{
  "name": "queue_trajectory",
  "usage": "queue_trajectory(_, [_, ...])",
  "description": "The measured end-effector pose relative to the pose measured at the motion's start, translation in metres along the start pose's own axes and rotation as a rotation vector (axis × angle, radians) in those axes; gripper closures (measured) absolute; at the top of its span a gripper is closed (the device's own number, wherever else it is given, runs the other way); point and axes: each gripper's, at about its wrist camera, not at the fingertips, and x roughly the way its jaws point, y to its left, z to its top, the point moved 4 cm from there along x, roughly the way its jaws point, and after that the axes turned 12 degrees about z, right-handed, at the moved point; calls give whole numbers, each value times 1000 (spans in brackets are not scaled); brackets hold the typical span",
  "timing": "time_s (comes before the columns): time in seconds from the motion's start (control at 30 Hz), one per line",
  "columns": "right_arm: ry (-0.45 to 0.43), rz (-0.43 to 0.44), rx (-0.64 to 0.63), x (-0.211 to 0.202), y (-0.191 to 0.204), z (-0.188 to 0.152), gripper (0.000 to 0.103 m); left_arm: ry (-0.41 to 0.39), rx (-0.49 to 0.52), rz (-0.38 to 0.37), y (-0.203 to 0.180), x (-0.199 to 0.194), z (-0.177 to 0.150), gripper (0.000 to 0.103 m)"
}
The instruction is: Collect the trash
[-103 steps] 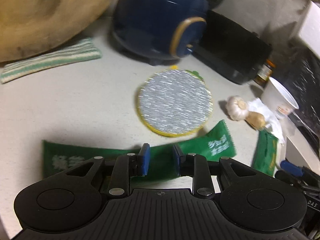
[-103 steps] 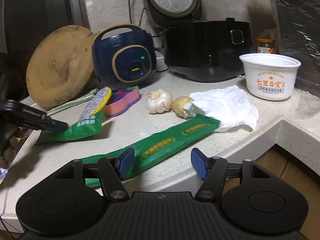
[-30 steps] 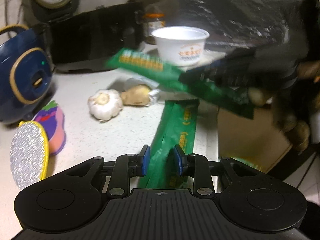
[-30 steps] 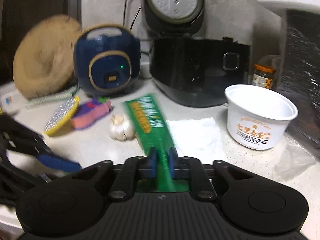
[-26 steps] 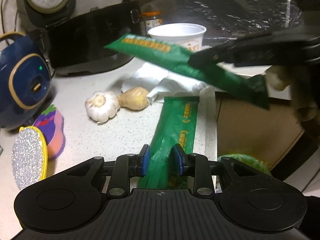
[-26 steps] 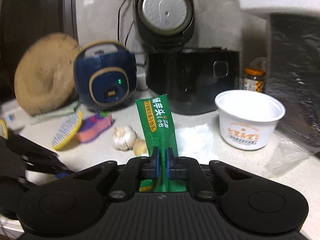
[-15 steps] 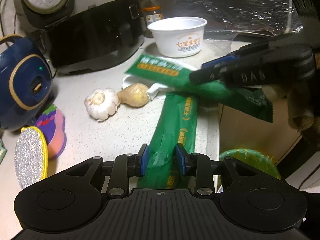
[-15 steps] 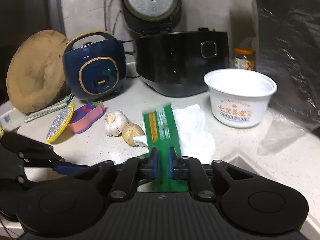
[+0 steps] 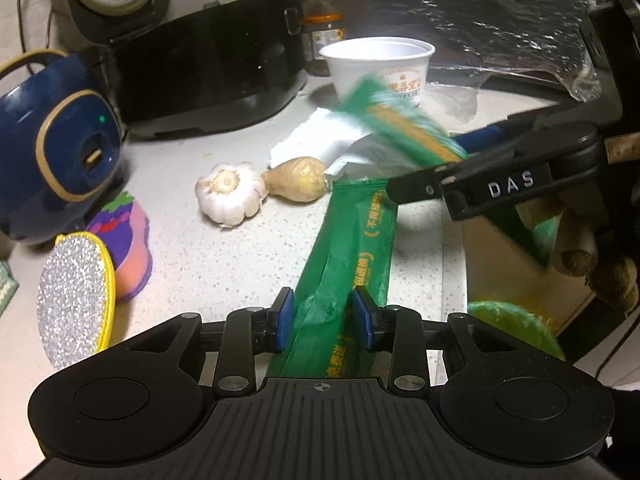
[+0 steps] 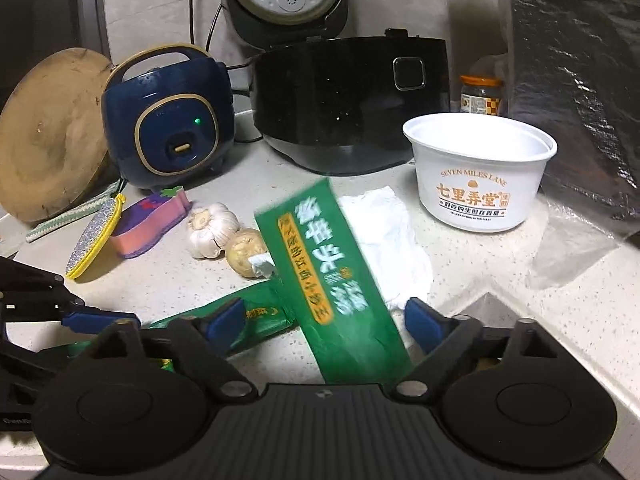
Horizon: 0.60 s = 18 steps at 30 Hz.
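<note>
Only the left view showed a green bin (image 9: 516, 326) at lower right, cut off by the table (image 9: 224, 264). The right tongs (image 10: 326, 322) were opening, a blurred green wrapper (image 10: 340, 280) loose between them. The left tongs (image 9: 324, 318) were opening around another wrapper (image 9: 352, 256), grip unclear.

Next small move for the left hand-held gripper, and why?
Probably close the left hand-held gripper on the long green wrapper lying on the counter. Its jaws are opening, astride the wrapper, pads apparently not pressing. The right hand-held gripper is opening, its blurred green wrapper apparently dropping free.

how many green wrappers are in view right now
2: one long green plastic wrapper lying on the counter between the left hand-held gripper's pads; one blurred green wrapper between the right one's opening pads.
</note>
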Motion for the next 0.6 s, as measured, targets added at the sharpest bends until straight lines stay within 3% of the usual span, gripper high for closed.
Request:
queue_trajectory(0.27, [-21, 62, -7, -21, -7, -19, 17, -48, -9, -8, 0, -5, -9, 67])
queue_trajectory(0.4, [-32, 51, 51, -43, -17, -27, 21, -73, 9, 2, -3, -8, -11, 68])
queue_trajectory(0.6, [-64, -15, -25, -54, -14, -18, 21, -89, 21, 7, -5, -9, -13, 70])
